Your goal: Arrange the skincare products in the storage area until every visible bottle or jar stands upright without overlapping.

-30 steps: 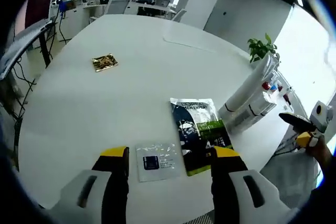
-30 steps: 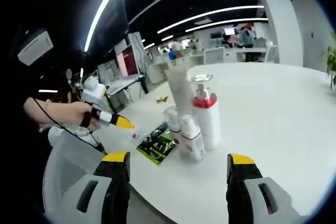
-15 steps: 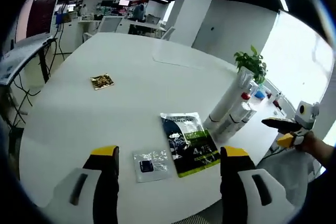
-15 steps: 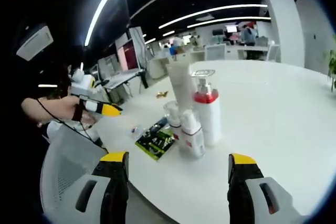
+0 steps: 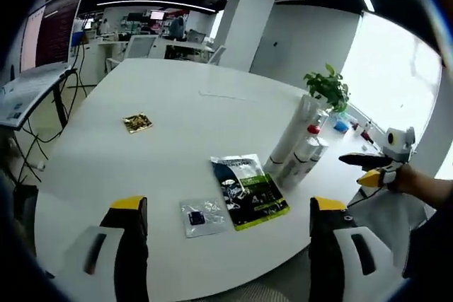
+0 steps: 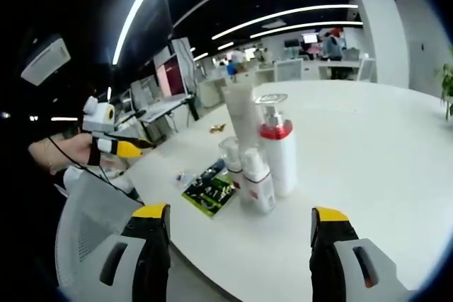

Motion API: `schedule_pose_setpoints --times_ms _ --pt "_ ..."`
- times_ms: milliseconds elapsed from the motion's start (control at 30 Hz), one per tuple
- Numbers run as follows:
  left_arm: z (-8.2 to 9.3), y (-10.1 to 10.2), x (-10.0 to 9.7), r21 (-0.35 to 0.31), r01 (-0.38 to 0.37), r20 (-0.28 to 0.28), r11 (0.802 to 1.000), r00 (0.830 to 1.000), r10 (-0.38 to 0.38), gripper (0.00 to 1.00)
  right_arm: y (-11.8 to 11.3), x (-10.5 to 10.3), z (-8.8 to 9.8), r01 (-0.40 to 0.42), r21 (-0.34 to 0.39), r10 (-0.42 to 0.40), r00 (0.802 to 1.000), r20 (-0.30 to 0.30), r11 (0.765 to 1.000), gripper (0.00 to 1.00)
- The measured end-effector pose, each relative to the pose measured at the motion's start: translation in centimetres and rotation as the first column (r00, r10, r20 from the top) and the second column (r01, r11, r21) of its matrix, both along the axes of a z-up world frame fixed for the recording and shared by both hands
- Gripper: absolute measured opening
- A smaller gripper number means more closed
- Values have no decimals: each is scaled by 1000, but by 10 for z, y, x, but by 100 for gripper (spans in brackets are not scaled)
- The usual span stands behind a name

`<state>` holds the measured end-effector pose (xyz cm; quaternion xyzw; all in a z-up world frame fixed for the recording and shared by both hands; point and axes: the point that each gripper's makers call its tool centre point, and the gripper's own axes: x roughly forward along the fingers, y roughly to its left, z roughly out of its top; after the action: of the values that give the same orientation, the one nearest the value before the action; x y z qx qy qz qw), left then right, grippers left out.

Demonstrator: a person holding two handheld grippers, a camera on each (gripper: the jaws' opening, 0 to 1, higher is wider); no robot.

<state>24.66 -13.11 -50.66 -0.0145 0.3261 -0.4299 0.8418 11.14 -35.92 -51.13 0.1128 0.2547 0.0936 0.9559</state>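
Sachets (image 5: 249, 191) beside upright bottles (image 5: 297, 148)

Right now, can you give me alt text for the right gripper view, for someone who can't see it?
A cluster of white skincare bottles stands upright on a round white table, the tallest pump bottle with a red collar beside a tall white tube. A dark green sachet lies flat next to them. The right gripper is open and empty, its yellow-tipped fingers in the foreground.

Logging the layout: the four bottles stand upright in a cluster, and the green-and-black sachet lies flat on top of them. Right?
Not quite. The bottles do stand upright in a cluster, but the green-and-black sachet lies flat on the white table beside them, not on top. The right gripper view shows it best.
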Motion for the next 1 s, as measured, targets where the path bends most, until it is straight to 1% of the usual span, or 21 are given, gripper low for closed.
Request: schedule_pose_setpoints --times_ms 33,67,167,267,367,400,433,500,567,633,667,767,833,933,1000 --pt "0 0 0 -4 -1 0 1000 1000 1 90 0 0 0 2 3 -2 1000 0 1000 86" --pt "1 1 0 -23 -10 8 1000 1000 10 91 -1 0 0 4 5 -4 1000 2 1000 87" --pt "0 5 0 -27 -14 13 1000 1000 14 95 -2 0 2 11 14 -11 1000 4 1000 88" --pt "-1 4 -3 -47 -6 8 999 1000 6 99 2 0 2 -1 7 1 1000 -2 1000 89" --pt "-4 3 -7 -38 20 8 999 1000 -20 99 2 0 6 -3 12 3 1000 0 1000 90" --pt "-3 2 -9 -35 33 7 999 999 -33 99 1 0 9 1 13 -2 1000 10 1000 91" --pt "-4 1 -10 -33 37 4 999 999 -37 99 -1 0 14 8 14 -8 1000 24 1000 91" --pt "-6 -2 -13 -30 48 -4 998 999 -48 99 -8 -2 16 15 2 -15 1000 27 1000 92" --pt "-7 -4 -13 -34 52 -10 998 999 -53 99 -14 -3 14 24 -6 -24 999 29 1000 93" --pt "-10 -7 -16 -35 55 -23 998 998 -56 99 -17 -3 12 20 -4 -20 999 28 1000 99" --pt "-11 -8 -15 -35 55 -26 998 998 -56 99 -17 -3 12 23 -2 -23 999 32 1000 99" --pt "-13 -9 -17 -27 61 -38 998 997 -62 99 -14 1 6 16 -8 -16 999 29 1000 99" --pt "-13 -8 -18 -18 65 -42 998 997 -66 99 -14 1 -1 8 -29 -8 1000 1 1000 99" --pt "-15 -7 -16 -10 68 -48 998 996 -68 99 -15 1 0 8 -46 -8 1000 3 999 99" --pt "-15 -5 -14 -6 65 -50 998 997 -65 99 -18 1 2 22 -33 -21 1000 15 999 99"
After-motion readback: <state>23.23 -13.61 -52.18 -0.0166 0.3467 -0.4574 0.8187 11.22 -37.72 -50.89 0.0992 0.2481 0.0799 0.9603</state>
